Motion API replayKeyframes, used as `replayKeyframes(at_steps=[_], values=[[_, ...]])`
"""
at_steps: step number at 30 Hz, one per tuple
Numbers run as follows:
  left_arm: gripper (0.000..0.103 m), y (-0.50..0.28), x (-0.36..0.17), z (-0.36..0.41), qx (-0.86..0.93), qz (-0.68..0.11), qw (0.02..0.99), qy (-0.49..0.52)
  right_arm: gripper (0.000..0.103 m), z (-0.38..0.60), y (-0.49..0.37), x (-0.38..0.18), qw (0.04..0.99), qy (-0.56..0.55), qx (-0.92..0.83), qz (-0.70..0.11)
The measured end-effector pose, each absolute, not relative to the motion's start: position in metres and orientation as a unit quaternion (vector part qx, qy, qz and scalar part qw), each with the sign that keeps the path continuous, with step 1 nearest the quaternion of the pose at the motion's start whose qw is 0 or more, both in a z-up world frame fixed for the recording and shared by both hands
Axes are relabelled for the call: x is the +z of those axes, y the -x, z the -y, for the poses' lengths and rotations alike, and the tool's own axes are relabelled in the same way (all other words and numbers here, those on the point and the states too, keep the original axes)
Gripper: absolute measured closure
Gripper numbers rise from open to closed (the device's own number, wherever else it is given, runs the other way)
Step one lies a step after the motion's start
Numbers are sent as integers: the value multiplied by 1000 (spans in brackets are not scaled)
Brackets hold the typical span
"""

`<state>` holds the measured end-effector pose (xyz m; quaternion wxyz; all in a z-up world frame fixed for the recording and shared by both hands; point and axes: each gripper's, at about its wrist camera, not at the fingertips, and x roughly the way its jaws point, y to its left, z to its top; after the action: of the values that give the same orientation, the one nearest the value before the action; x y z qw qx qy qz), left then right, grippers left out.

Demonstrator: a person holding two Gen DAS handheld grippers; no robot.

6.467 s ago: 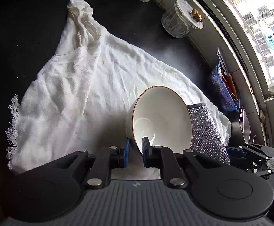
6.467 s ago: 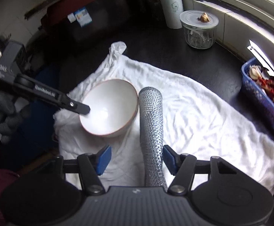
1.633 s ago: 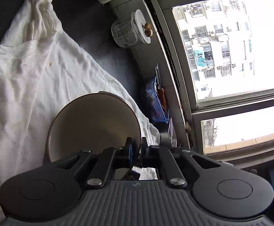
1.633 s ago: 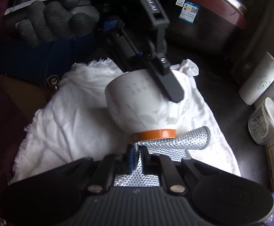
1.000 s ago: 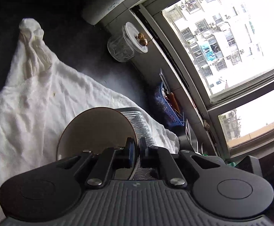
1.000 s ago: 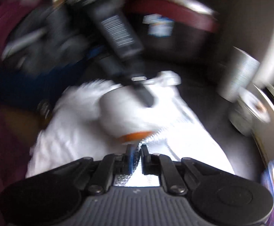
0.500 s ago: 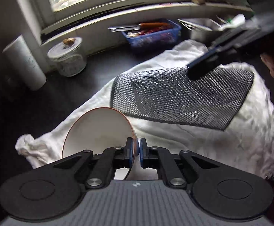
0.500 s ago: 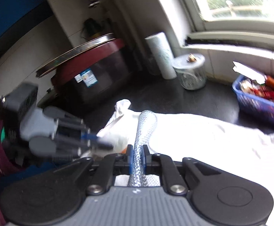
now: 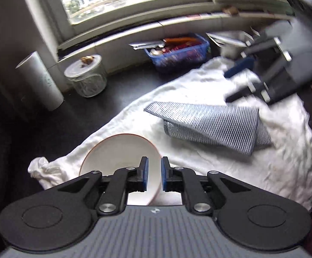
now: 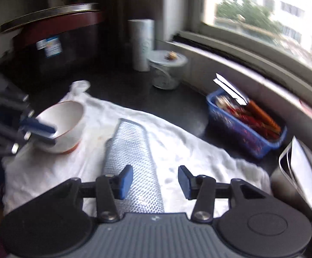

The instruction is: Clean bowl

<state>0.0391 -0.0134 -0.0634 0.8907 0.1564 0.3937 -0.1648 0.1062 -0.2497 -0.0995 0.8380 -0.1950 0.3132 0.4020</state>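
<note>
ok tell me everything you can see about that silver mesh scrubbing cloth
The silver mesh cloth is a shiny metallic weave, folded into a long flat strip with one corner doubled over. It lies loose on the white towel, beside the bowl but apart from it. Its near end runs between the pads of the right gripper, whose jaws are opening and no longer pinch it. Nothing else touches it.

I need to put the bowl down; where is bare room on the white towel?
Free: the towel this side of the silver mesh cloth, and the strip between cloth and bowl. Crowded: the window ledge, with jar, paper roll and blue basket.
</note>
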Motion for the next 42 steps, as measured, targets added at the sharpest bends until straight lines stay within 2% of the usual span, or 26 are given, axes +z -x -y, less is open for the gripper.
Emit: replayKeyframes(at_steps=[4, 9, 11, 12, 13, 15, 20, 22, 24, 28, 35, 36, 37, 38, 39, 42], values=[[93, -31, -54, 9, -151, -394, 898, -124, 49, 228, -58, -115, 775, 339, 459, -271], [92, -22, -51, 11, -136, -397, 902, -104, 49, 206, -27, -147, 720, 453, 473, -231], [92, -19, -50, 11, -129, -397, 904, -97, 53, 200, -23, -157, 710, 484, 465, -214], [92, -18, -49, 10, -126, -396, 905, -92, 60, 198, -25, -159, 708, 491, 461, -212], [92, -16, -47, 9, -122, -396, 906, -88, 73, 198, -27, -160, 709, 492, 457, -213], [92, -14, -45, 7, -114, -394, 908, -83, 77, 205, -40, -144, 738, 444, 453, -230], [92, -11, -42, 3, -100, -396, 911, -63, 76, 239, -86, -107, 832, 315, 366, -274], [92, -10, -43, 4, -97, -398, 910, -66, 73, 251, -103, -105, 861, 318, 276, -285], [92, -10, -43, 6, -97, -400, 909, -64, 72, 259, -107, -102, 868, 314, 259, -285], [92, -11, -45, 8, -95, -407, 907, -58, 53, 246, -83, -94, 846, 301, 349, -270], [92, -3, -44, 11, -80, -410, 907, -51, 51, 191, -80, -126, 809, 307, 398, -304], [92, -1, -44, 10, -75, -411, 907, -48, 53, 187, -86, -129, 809, 298, 398, -315], [92, 1, -44, 9, -70, -412, 908, -46, 63, 184, -92, -133, 808, 289, 397, -327], [92, 3, -44, 7, -66, -412, 908, -43, 77, 180, -98, -136, 807, 279, 396, -338], [92, 4, -44, 6, -62, -413, 908, -41, 97, 176, -104, -139, 806, 270, 395, -350], [92, 7, -46, -1, -54, -420, 906, -27, 98, 191, -118, -123, 812, 199, 403, -373]])
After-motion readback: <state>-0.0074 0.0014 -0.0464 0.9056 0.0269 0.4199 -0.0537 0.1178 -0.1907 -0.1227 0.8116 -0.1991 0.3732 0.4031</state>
